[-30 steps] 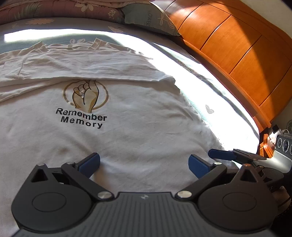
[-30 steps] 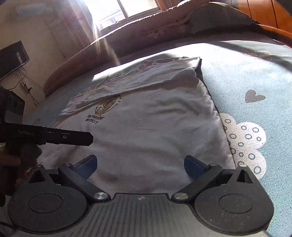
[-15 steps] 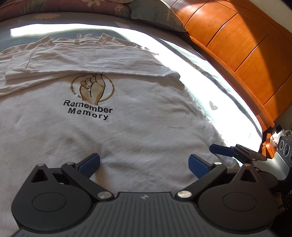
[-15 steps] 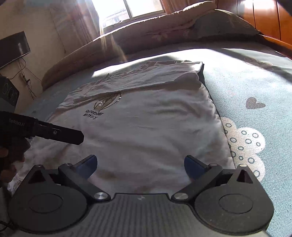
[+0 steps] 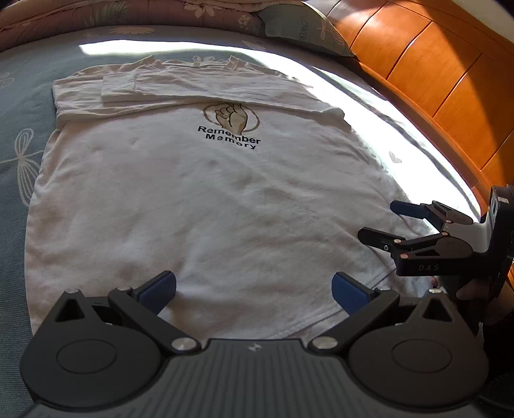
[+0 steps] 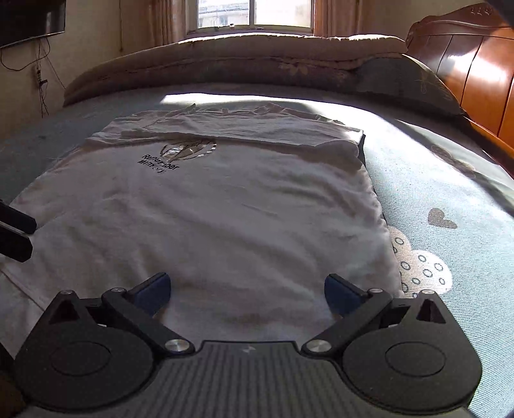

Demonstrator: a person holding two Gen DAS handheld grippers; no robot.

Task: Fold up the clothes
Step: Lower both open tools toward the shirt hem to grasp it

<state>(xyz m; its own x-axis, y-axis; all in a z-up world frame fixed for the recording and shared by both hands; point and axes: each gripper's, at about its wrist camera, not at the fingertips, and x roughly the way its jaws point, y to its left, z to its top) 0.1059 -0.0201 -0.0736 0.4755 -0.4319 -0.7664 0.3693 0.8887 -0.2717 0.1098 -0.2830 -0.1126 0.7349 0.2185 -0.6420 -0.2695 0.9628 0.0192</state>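
A white long-sleeved shirt [image 5: 199,199] with a "Remember Memory" print [image 5: 229,136] lies flat on the bed, sleeves folded across its chest. My left gripper [image 5: 253,289] hovers open over the shirt's hem, nothing between its blue pads. In the left wrist view my right gripper [image 5: 382,222] is at the right, open above the hem's right corner. The right wrist view shows the same shirt [image 6: 208,218] from the hem end, with the right gripper [image 6: 245,289] open over it. The left gripper's fingers [image 6: 16,231] poke in at the left edge.
The bed has a blue patterned sheet [image 6: 449,193]. A rolled quilt [image 6: 241,61] and pillow [image 6: 408,83] lie at the far end. An orange wooden headboard [image 5: 433,83] runs along the right. A window [image 6: 253,13] and a wall television [image 6: 29,19] lie beyond.
Both grippers have pulled back toward the hem, so more of the shirt shows. The right gripper has swung to face up the shirt. Both stay open.
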